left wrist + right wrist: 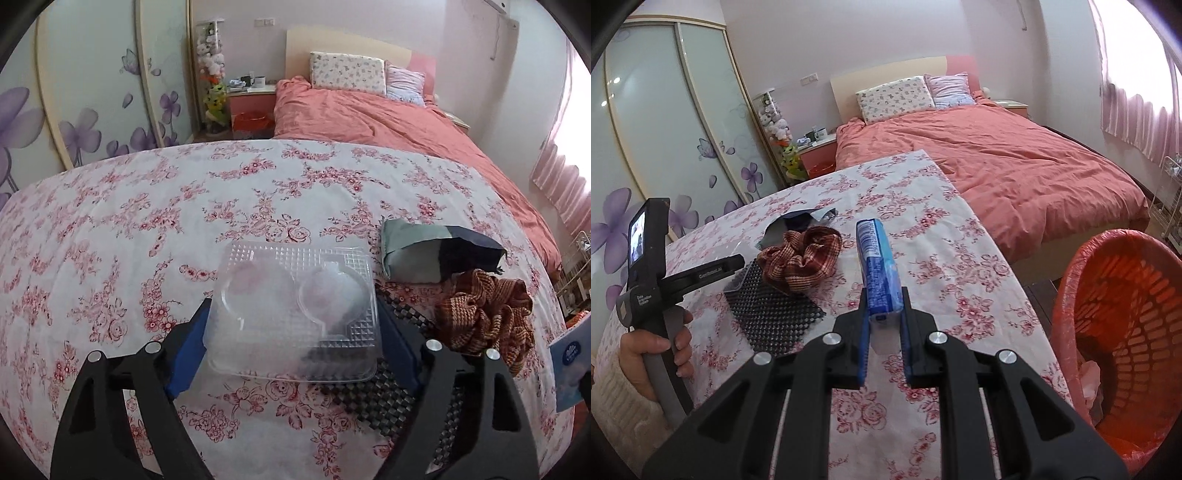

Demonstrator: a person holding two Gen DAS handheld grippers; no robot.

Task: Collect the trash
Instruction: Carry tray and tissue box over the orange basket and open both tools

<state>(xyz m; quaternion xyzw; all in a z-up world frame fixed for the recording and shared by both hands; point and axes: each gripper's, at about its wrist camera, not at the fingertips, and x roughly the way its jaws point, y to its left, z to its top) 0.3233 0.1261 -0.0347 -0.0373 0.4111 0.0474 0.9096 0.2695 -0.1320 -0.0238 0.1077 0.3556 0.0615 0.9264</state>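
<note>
Left gripper (291, 332): spread wide, blue pads flanking a clear plastic clamshell tray (295, 314); left pad at the tray's 9 o'clock edge looks in contact, right side hidden behind plastic, so firm pinch not confirmed (no earlier view to compare). Tray resting on floral tablecloth (147, 221), partly over black woven mat (373, 395), wide span likely chosen to clear the tray's breadth. Right gripper (884, 317): pressed nearly together, pinching 1 blue tissue packet (877, 273) by its near end, packet pointing toward 12 o'clock, lifted above the cloth, presumably for carrying. Red basket (1123, 332) with liner at 3 o'clock of that gripper, beside the table, probable destination. At 10 o'clock of the packet: brown checked scrunchie (801, 258) touching mat, grey-and-dark pouch (436, 258) just beyond. Hand (657, 350) grasping left tool's handle at 8 o'clock. Trash remaining on table: tray; packet not yet dropped.
</note>
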